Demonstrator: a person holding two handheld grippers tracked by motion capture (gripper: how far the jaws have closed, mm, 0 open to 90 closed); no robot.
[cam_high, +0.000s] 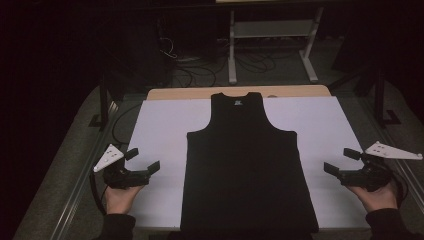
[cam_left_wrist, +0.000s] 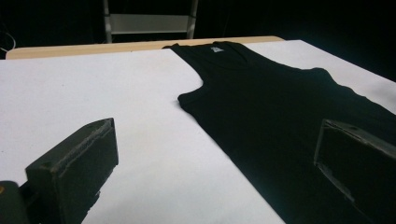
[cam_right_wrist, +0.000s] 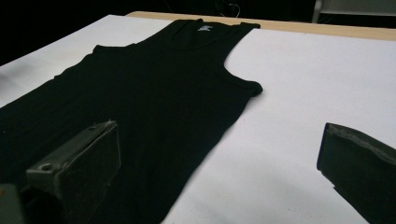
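A black tank top lies flat, neck away from me, in the middle of a white sheet on the table. My left gripper is held over the sheet's left side, beside the top, jaws wide apart and empty. At the right side my right gripper stands open too, nothing between its jaws. In the left gripper view the tank top runs from the far middle to the right. The right gripper view has the tank top on its left half, with the white sheet to the right.
A strip of the wooden table shows beyond the sheet's far edge. A white metal frame and loose cables stand on the dark floor behind the table. Dark stands flank the table's far corners.
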